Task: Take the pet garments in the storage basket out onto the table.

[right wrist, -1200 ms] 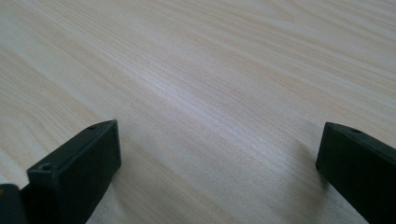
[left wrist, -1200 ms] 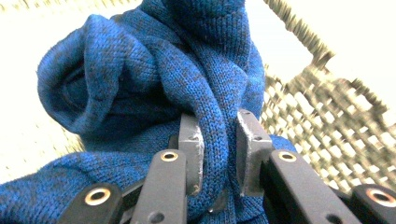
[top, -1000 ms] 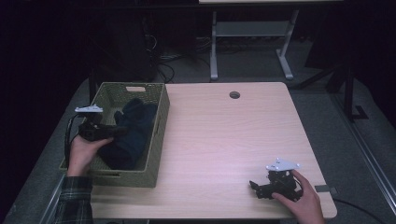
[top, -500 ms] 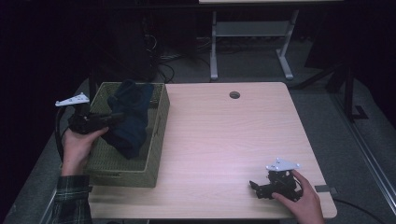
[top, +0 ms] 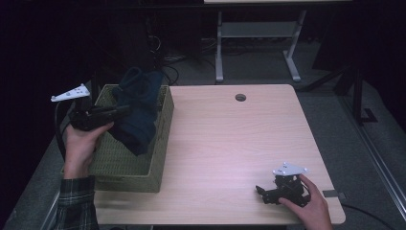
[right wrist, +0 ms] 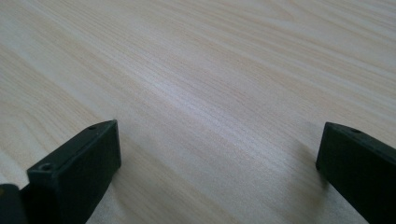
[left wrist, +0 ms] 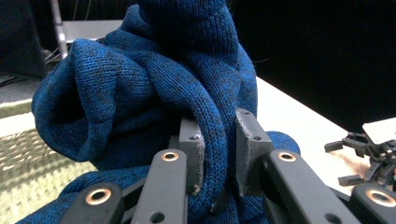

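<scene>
A dark blue knitted garment (top: 139,108) hangs above the woven green basket (top: 129,167) at the table's left, its lower end still over the basket. My left gripper (top: 125,110) is shut on a fold of it; in the left gripper view the blue knit (left wrist: 154,84) is pinched between the two jaws at my left gripper (left wrist: 219,158). My right gripper (top: 262,194) rests low on the wooden table near the front right corner. It stands open in the right gripper view (right wrist: 219,163), with bare wood between its jaws.
The light wooden table (top: 230,139) has a round cable hole (top: 240,97) near its far edge. A metal stand (top: 258,38) and cables lie on the floor behind the table. The room around is dark.
My left gripper has risen and drawn back toward the left, lifting the blue garment up out of the basket. The right gripper has stayed in place.
</scene>
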